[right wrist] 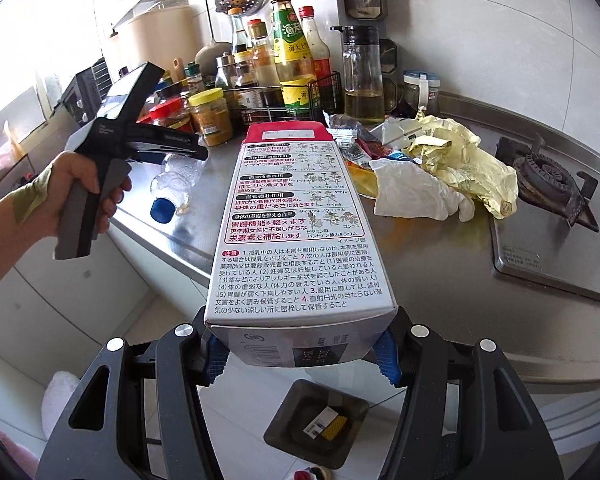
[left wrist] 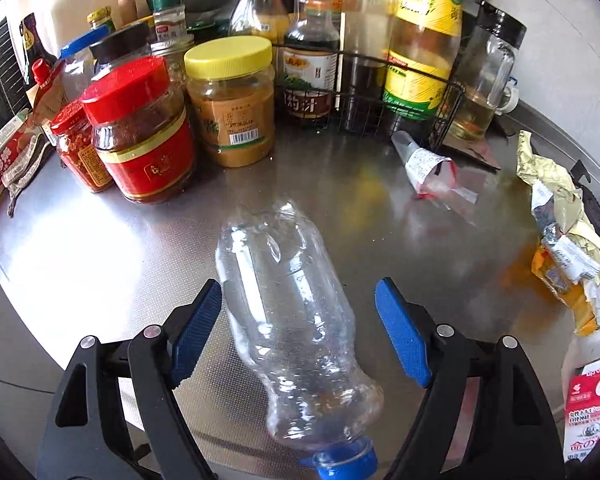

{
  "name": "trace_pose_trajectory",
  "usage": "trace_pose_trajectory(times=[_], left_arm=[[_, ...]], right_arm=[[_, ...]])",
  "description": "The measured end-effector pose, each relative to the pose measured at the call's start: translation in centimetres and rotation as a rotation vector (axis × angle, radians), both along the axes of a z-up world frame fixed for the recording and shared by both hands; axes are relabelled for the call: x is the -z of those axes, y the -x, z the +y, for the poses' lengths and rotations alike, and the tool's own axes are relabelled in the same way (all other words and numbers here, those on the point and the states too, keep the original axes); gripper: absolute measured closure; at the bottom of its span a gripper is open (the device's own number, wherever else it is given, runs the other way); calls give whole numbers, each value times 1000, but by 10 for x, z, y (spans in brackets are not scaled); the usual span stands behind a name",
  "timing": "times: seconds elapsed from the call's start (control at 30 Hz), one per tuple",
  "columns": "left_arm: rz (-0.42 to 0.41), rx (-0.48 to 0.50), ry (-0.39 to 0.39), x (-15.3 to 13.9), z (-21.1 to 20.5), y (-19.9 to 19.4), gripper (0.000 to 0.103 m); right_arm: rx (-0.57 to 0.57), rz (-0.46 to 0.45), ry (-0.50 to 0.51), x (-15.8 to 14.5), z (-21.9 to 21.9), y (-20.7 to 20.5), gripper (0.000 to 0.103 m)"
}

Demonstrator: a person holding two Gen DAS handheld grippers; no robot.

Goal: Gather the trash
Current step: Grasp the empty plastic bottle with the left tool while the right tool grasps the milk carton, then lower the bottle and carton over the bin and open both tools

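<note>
An empty clear plastic bottle (left wrist: 292,320) with a blue cap lies on the steel counter (left wrist: 100,264), cap toward me. My left gripper (left wrist: 300,332) is open, its blue pads on either side of the bottle, not pressing it. The bottle also shows in the right wrist view (right wrist: 172,188) under the left gripper (right wrist: 188,148). My right gripper (right wrist: 300,352) is shut on a red and white medicine box (right wrist: 300,220), held over the counter's front edge. Crumpled yellow wrappers (right wrist: 460,160), white paper (right wrist: 416,196) and a crumpled receipt (left wrist: 428,164) lie on the counter.
Jars and sauce bottles (left wrist: 228,100) crowd the back of the counter, some in a black wire rack (left wrist: 380,92). A gas burner (right wrist: 548,176) is at the right. A dark bin (right wrist: 316,424) with packaging inside stands on the floor below the box.
</note>
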State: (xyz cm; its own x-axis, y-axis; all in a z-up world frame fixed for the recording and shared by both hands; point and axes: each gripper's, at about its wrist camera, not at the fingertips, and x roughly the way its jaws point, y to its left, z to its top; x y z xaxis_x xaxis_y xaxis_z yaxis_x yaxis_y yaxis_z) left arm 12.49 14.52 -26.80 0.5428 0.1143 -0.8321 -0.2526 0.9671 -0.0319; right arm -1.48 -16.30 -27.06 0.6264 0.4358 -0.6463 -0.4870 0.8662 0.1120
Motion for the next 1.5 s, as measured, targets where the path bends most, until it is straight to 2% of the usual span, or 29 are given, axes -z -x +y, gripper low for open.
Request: trace_pose_trajectory(times=[0.03, 0.07, 0.1, 0.37, 0.6, 0.83, 1.03, 1.17, 1.37, 1.5], left_arm=[[8, 0, 3, 4, 2, -1, 31], [15, 2, 15, 8, 3, -2, 41], [21, 7, 33, 11, 4, -2, 41], [-4, 93, 22, 4, -14, 18, 43], [-77, 196, 56, -21, -57, 83, 42], [-92, 314, 100, -21, -108, 158, 42], [-17, 382, 141, 17, -138, 190, 42], [48, 411, 169, 50, -150, 196, 42], [192, 414, 233, 118, -170, 199, 42], [263, 401, 265, 153, -178, 189, 42]], right_arm=[[-3, 2, 5, 1, 1, -2, 43], [-3, 5, 6, 2, 1, -3, 43], [0, 10, 5, 3, 0, -3, 43], [23, 16, -12, 3, -3, 7, 43], [58, 16, -3, -1, -17, 43, 43], [96, 48, 13, 9, -42, 98, 43], [139, 135, 30, 41, -62, 127, 43], [143, 232, 65, 80, -66, 131, 43], [145, 397, 119, 144, -62, 123, 43], [134, 450, 167, 177, -54, 110, 43]])
